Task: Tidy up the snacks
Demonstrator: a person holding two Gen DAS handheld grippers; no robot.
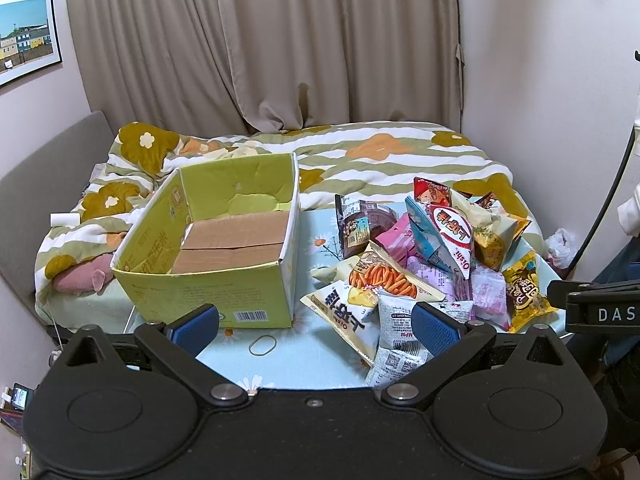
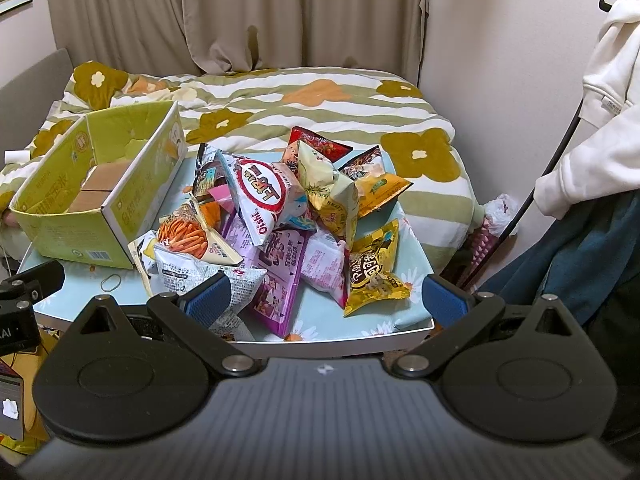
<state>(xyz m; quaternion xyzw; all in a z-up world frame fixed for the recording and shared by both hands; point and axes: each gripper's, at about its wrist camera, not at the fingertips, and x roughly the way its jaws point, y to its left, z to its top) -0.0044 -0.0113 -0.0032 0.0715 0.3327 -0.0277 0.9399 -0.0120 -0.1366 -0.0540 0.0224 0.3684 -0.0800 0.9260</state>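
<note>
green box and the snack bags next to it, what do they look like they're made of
Green box: corrugated cardboard with a printed, slightly glossy outer skin, judging by the plain brown inner flaps and the creased, torn back wall.

Snack bags: thin plastic or foil-lined film, probably, given the crinkles, shiny highlights and crimped end seals.

Which film exactly cannot be told.

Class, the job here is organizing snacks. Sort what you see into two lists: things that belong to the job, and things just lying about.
Belongs to the job:
pile of snack packets
empty green cardboard box
left gripper, open
right gripper, open

Just lying about:
rubber band
floral quilt
framed picture
curtain
</note>
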